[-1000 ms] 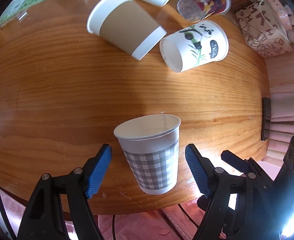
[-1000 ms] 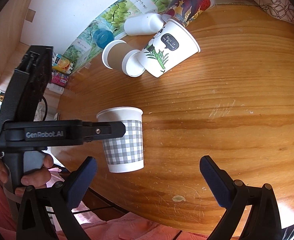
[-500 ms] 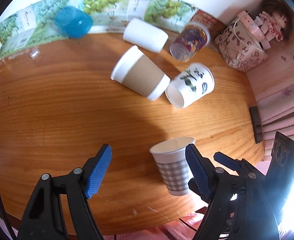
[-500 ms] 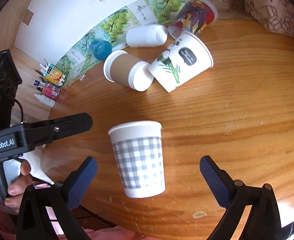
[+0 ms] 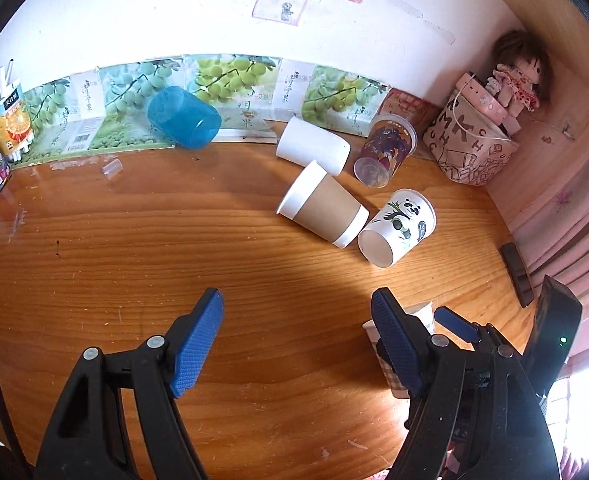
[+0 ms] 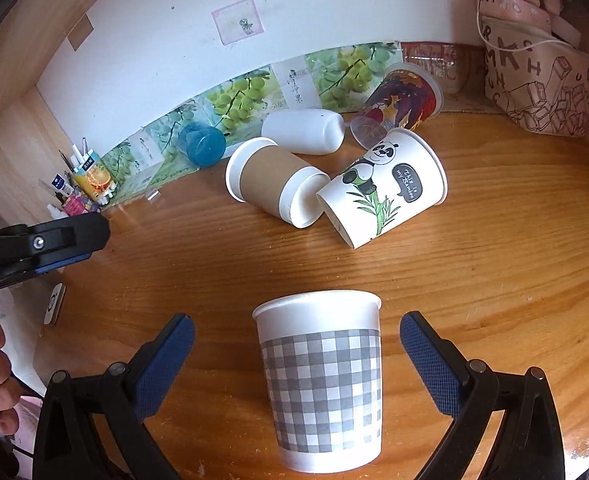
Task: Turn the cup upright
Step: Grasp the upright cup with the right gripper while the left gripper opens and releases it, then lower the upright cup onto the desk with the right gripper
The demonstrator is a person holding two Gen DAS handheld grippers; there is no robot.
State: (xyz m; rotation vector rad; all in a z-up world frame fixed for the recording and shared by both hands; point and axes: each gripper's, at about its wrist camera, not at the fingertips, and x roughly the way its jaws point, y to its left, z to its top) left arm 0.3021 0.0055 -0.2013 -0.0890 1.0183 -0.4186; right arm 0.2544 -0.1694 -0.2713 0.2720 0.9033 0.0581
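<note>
Wooden desk (image 6: 494, 240) carried the checked cup (image 6: 322, 384) upright, mouth up; my right tongs (image 6: 296, 356) flanked it wide open, holding nothing; left tongs (image 5: 298, 340) likewise open, empty.

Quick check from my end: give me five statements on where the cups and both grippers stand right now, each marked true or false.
1. The checked cup stands upright, mouth up. True.
2. The right gripper is clamped on the checked cup. False: it is open, pads clear of the cup on both sides.
3. The panda cup lies on its side. True.
4. The left gripper holds the brown-sleeved cup. False: it is open and empty; that cup lies farther back on the table.
5. The blue cup stands upright. False: it lies tipped by the wall.
</note>
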